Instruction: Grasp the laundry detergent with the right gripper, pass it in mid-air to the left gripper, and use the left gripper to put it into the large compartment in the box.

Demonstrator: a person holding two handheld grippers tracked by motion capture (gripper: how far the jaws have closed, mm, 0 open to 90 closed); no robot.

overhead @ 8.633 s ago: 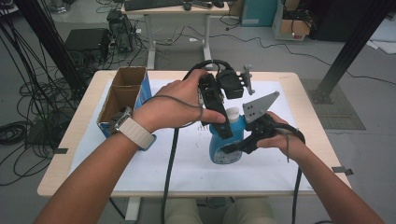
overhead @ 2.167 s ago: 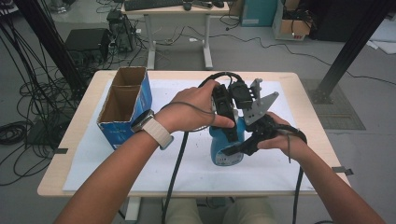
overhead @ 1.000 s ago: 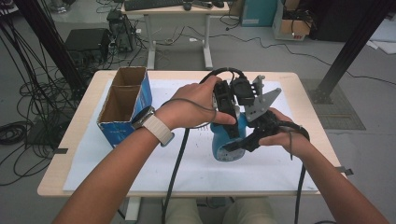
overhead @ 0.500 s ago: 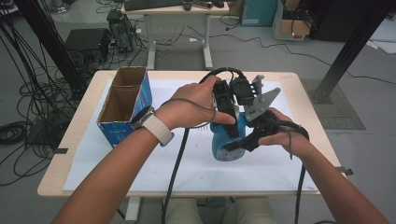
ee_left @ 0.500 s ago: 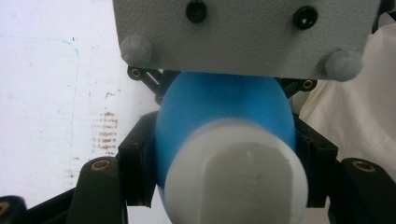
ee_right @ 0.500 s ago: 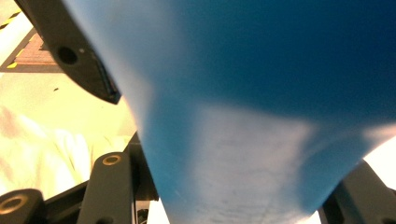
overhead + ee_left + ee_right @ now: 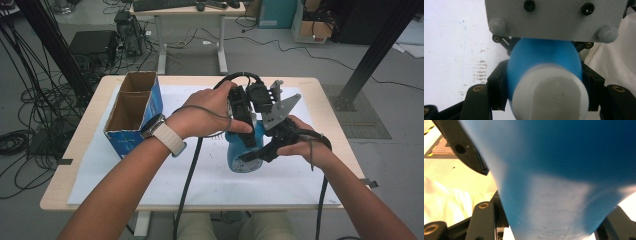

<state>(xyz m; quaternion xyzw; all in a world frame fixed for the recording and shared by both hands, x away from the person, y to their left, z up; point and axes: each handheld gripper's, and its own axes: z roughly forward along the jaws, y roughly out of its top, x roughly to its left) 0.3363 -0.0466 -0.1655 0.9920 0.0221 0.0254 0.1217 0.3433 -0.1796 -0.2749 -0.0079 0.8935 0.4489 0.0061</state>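
The table [image 7: 80, 165] carries a white sheet [image 7: 150, 185], and on it, a little right of centre, stands the blue bottle [image 7: 245, 150], upright, its long axis running vertical with the white cap [image 7: 551, 97] at the top. Both grippers are clamped on it at once, so neither hand is nearer; what matters is that they grip it at 2 different heights.

The left gripper [image 7: 246, 131] comes down from above and behind and pinches the upper part: in the left gripper view its 2 black jaws press the blue shoulder on either side just below the cap, which points toward that camera. The right gripper [image 7: 257, 154] comes in level from the right and squeezes the lower body; in the right gripper view the blue wall bulges between its jaws, touching both. With 1 grip high and 1 low on the same vertical axis, the likely next move is a twist about that axis or a lift, though I can't tell which.

The blue cardboard box [image 7: 131, 112] stands well apart at the table's left, open-topped, split into 2 compartments. Both look empty, as far as their shadowed floors show.
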